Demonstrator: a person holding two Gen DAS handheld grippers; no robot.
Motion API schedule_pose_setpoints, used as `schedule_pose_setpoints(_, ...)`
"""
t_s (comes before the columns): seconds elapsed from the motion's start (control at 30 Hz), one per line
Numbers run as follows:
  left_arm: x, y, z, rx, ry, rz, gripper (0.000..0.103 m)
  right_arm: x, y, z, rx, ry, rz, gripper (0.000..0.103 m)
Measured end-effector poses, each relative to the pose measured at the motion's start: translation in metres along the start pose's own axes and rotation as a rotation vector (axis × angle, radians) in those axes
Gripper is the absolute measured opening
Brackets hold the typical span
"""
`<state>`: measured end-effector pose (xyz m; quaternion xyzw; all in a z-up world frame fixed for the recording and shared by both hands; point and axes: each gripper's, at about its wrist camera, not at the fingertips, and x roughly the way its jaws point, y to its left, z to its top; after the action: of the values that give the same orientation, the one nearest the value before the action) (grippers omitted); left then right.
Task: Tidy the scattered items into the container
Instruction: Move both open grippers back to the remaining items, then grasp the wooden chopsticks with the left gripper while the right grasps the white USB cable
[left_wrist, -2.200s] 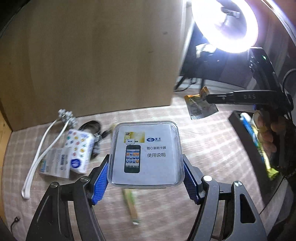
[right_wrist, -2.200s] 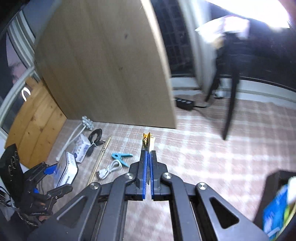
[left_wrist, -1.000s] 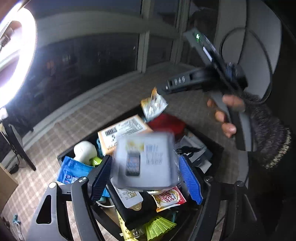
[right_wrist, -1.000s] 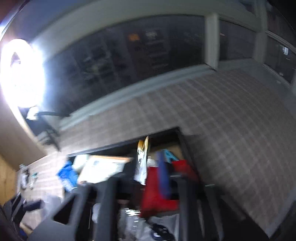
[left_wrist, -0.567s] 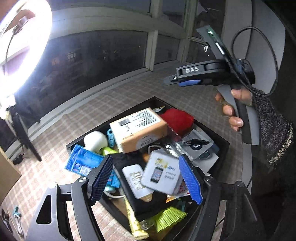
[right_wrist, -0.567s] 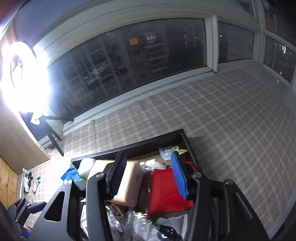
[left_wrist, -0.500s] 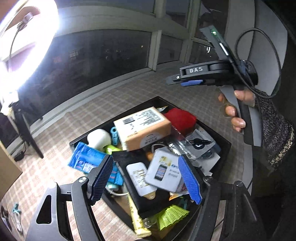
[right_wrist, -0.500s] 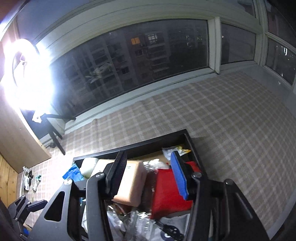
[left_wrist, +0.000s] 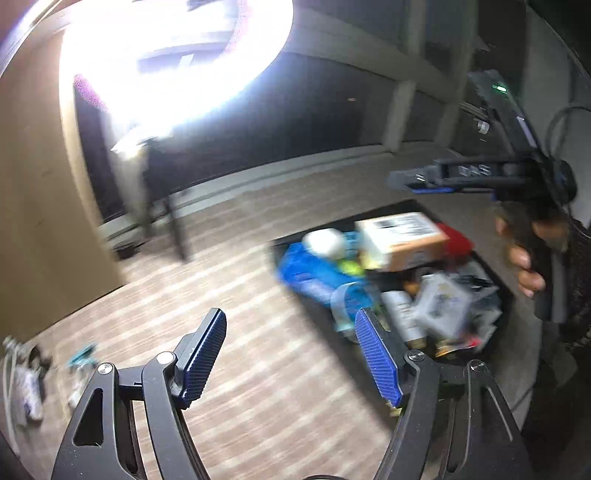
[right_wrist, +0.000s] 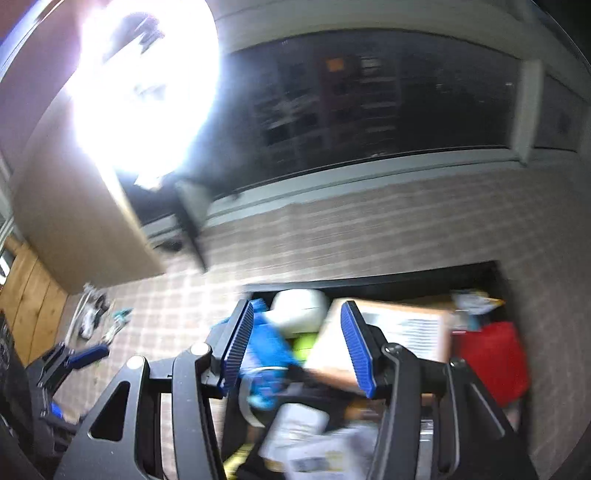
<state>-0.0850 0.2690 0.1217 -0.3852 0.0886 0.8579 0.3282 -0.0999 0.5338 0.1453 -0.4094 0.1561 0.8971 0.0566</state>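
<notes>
The black container sits on the checked floor at the right of the left wrist view, filled with several items: a brown box, a blue packet and the clear plastic case. My left gripper is open and empty, over the floor at the container's left edge. My right gripper is also open and empty, above the container, with the brown box and a red item below it. Scattered items and a teal clip lie far left. Both views are blurred.
A bright ring light on a dark stand glares at the top left. A wooden board stands at the left. A hand holds the right gripper at the right. Dark windows run along the back.
The clear case left my left gripper and the foil packet left my right one; both lie in the container. Both views have since swung left, toward the floor and the scattered items.
</notes>
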Motion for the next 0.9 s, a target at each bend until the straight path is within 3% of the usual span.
schedule_pose_setpoints(0.27, -0.02, 0.121, -0.058, -0.175, 0.052, 0.222, 0.069, 0.059, 0.123, -0.005, -0.144, 0.127, 0.138, 0.049)
schedule_pose_setpoints(0.43, -0.027, 0.185, -0.098, -0.283, 0.114, 0.318, 0.063, 0.102, 0.211, -0.018, -0.234, 0.22, 0.193, 0.049)
schedule_pose_setpoints(0.7, -0.019, 0.226, -0.128, -0.335, 0.182, 0.314, 0.055, 0.167, 0.301, -0.035, -0.224, 0.368, 0.22, 0.047)
schedule_pose_setpoints(0.9, -0.013, 0.232, -0.134, -0.335, 0.202, 0.281, 0.055, 0.207, 0.332, -0.042, -0.165, 0.452, 0.197, 0.047)
